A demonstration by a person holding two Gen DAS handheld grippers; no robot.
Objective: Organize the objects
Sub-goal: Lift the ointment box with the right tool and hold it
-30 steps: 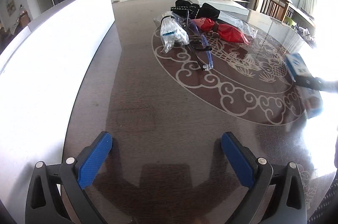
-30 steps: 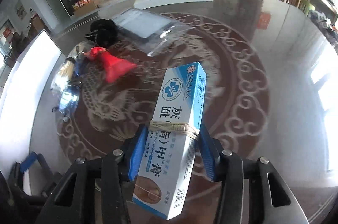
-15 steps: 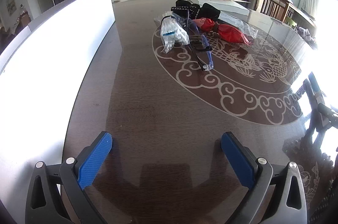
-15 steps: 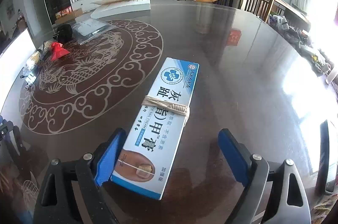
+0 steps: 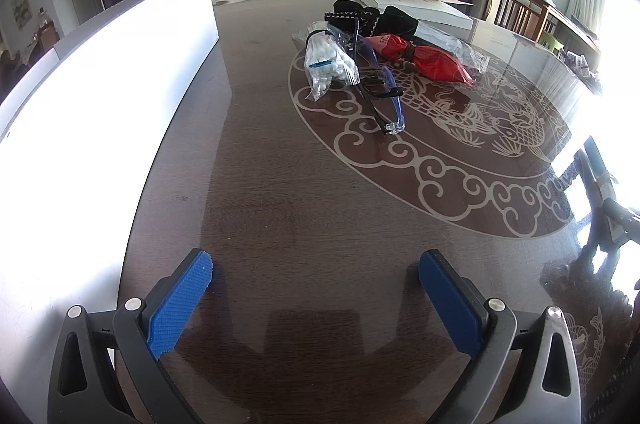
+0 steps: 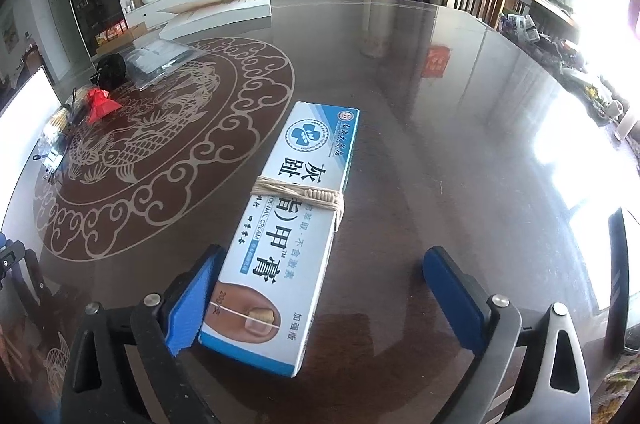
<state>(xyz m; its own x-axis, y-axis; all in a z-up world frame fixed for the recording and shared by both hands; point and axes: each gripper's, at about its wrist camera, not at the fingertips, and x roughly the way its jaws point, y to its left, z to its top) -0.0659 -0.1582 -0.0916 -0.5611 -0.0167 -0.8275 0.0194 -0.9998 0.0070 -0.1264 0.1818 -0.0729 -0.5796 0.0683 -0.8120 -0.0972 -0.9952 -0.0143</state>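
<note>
The counter under me is a broad dark glossy top with a pale round scroll pattern toward its left half, and the bright window edge runs along its right side. Well off toward the counter's far-left part lies the remaining heap: a black pouch, a clear flat packet, a red folded umbrella, a bag of white cotton balls and a pair of clear-and-blue safety glasses, all crowded together on the far rim of the pattern. My left tongs are spread wide over bare counter near its close edge, nothing between them, and they point straight toward that heap, so I judge the left hand the nearer one for whatever comes next from there. On the plain part of the counter just right of the pattern lies the nail cream box, flat, bound across its middle with string, its long axis running away from me and leaning slightly right. My right tongs are opening around its near end; the left pad sits against the box's side, the right pad stands well clear, so the box rests on the counter rather than in a pinch.
</note>
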